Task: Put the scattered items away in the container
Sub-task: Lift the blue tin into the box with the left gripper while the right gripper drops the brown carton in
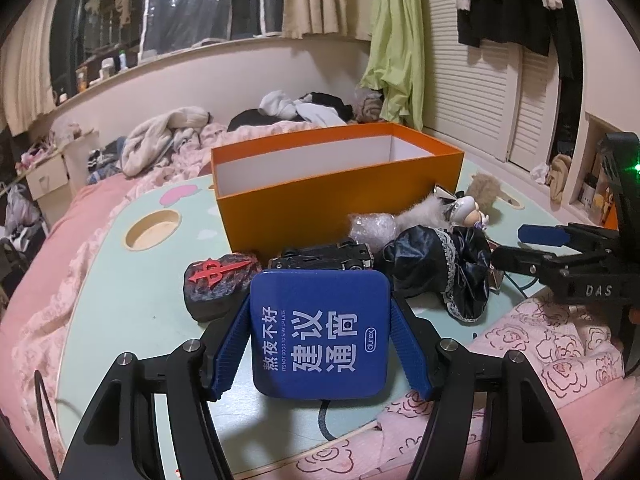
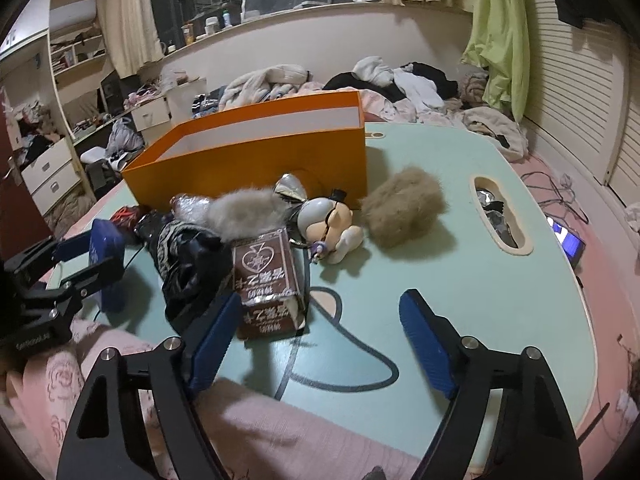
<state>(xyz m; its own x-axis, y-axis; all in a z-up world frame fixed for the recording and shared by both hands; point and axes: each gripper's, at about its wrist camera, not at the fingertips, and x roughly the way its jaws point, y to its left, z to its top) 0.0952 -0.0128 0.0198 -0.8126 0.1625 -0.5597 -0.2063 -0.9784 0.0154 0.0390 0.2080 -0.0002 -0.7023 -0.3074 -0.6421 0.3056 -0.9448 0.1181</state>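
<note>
Left wrist view: the left gripper (image 1: 320,332) is clamping a glossy blue square tin (image 1: 320,330) with rounded corners and white printed lettering, its ribbed blue pads (image 1: 234,346) pressing the tin's two sides. The tin is sitting near the front edge of the mint-green tabletop (image 1: 120,312), which is smooth and painted with a cartoon outline. Just beyond the tin are lying a dark lumpy rock-like piece with a red emblem (image 1: 218,282) and a black toy car (image 1: 322,258). Behind them the orange cardboard box (image 1: 340,196) (white inside, open on top) is standing toward the table's far edge. To the right a doll in a shiny black lace-trimmed dress (image 1: 448,268) is sprawling beside the right gripper (image 1: 520,246).

Right wrist view: the right gripper (image 2: 316,332) is hanging wide open and holding nothing, over the table's front edge. A brown printed carton (image 2: 268,280) is lying just beside its left pad (image 2: 212,340). The doll's pale glossy head (image 2: 332,216) and a tan fluffy ball (image 2: 404,210) are resting farther in, in front of the orange box (image 2: 256,160).
</note>
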